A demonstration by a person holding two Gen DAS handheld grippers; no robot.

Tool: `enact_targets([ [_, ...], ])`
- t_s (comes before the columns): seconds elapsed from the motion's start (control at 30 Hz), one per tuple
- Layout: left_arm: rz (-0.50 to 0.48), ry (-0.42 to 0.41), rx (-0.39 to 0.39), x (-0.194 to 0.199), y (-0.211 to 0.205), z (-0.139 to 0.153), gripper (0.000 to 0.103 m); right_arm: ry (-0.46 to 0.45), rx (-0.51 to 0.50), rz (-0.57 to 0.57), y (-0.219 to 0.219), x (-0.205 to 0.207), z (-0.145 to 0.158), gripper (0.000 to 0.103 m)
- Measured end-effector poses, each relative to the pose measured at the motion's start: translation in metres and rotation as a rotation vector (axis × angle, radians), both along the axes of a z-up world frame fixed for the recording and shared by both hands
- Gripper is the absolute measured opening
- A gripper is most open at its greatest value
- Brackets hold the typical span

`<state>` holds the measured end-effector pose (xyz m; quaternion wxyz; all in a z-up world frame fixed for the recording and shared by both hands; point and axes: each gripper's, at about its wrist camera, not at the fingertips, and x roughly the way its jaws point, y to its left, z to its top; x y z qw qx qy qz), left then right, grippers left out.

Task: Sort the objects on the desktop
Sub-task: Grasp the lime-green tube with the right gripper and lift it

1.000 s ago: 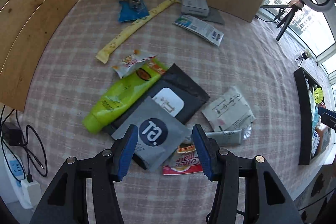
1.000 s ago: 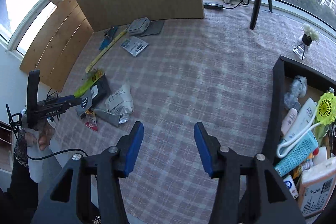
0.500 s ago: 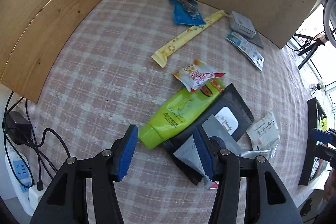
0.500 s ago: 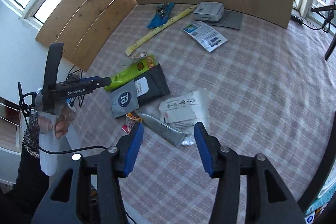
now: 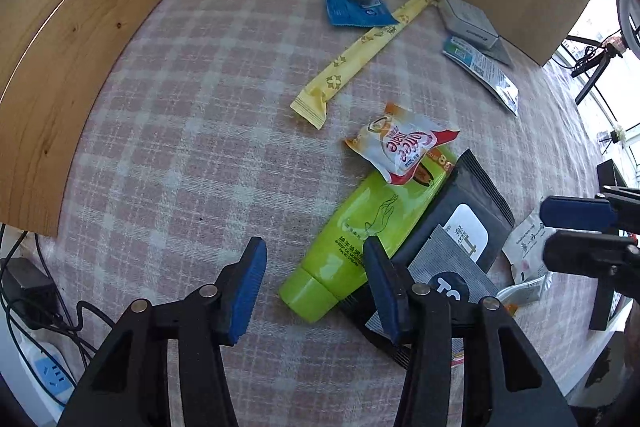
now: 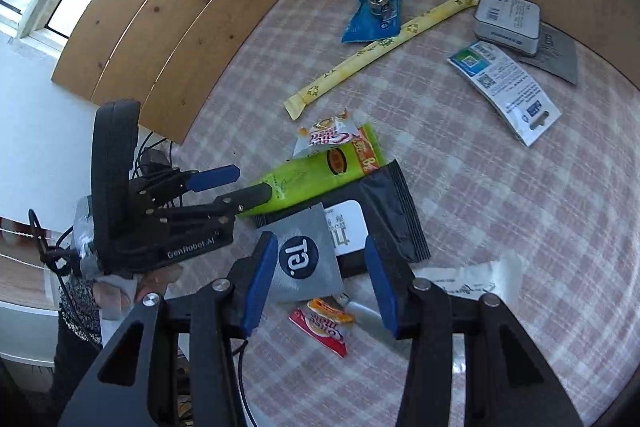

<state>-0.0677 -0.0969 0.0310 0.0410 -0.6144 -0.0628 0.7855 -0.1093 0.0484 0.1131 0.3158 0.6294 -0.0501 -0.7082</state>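
one green tube [image 5: 370, 235], two coffee-mate sachets [image 6: 320, 327], one blue packet [image 6: 376, 13].

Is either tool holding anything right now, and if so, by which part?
Nothing is held. The left tool and right tool are both open above the pile.

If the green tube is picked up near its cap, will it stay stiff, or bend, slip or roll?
The green tube looks plump and filled, so it probably stays fairly stiff and feels heavy for its size. Its skin is glossy, so it may slip between smooth pads. It lies flat with a sachet on its far end; lifting will likely tip that off. The round cap end might roll slightly.
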Motion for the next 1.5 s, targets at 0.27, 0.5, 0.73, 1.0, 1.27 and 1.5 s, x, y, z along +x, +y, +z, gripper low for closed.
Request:
enact_targets([
  [0.27, -0.038, -0.015, 0.035, 0.007, 0.009, -0.007, 0.046, -0.147, -0.012, -0.005, -0.036, -0.022, -0.047, 0.039],
  [0.5, -0.053, -0.03, 0.133, 0.016, 0.018, -0.013, 0.044, -0.171, -0.046, -0.021, -0.043, -0.03, -0.056, 0.039],
  [0.73, -0.043, -0.025, 0.155, 0.019, 0.022, -0.014, 0.043, -0.161, -0.016, 0.001, -0.059, -0.032, -0.062, 0.039],
  [1.0, -0.011, -0.01, 0.196, 0.002, 0.026, -0.017, 0.03, -0.2, -0.085, -0.023, -0.062, -0.032, -0.074, 0.021],
  [1.27, -0.025, 0.045, 0.229, 0.01, 0.045, 0.004, 0.029, -0.159, -0.152, -0.046, -0.035, -0.021, -0.051, 0.02],
  [1.5, -0.115, 0.088, 0.215, 0.011, 0.1, 0.032, 0.029, -0.075, -0.167, -0.102, 0.018, -0.011, -0.018, 0.02],
])
